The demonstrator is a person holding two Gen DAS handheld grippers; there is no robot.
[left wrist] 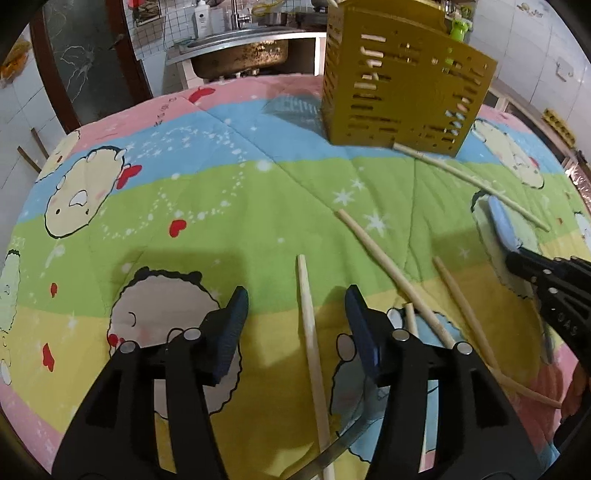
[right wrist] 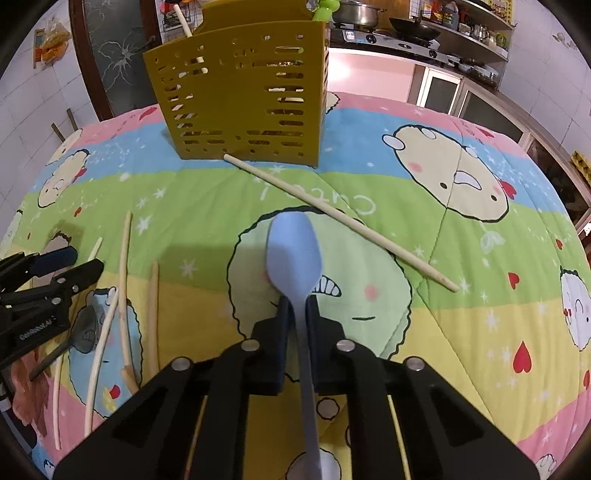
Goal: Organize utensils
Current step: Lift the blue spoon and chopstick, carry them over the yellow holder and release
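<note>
My right gripper (right wrist: 298,308) is shut on the neck of a blue spoon (right wrist: 293,251), its bowl pointing forward above the quilt; both show at the right edge of the left wrist view (left wrist: 504,225). My left gripper (left wrist: 297,302) is open and straddles a wooden chopstick (left wrist: 312,350) lying on the quilt; it shows at the left of the right wrist view (right wrist: 70,262). A yellow slotted utensil holder (left wrist: 402,81) (right wrist: 243,92) stands at the far side with chopsticks inside. Several loose chopsticks (left wrist: 391,273) (right wrist: 332,216) lie on the quilt.
The table is covered by a cartoon-print quilt (left wrist: 184,192) (right wrist: 480,314). A grey spoon (right wrist: 83,334) lies among the chopsticks near my left gripper. A sink (left wrist: 240,55) and a stove with pots (right wrist: 388,33) stand behind the table.
</note>
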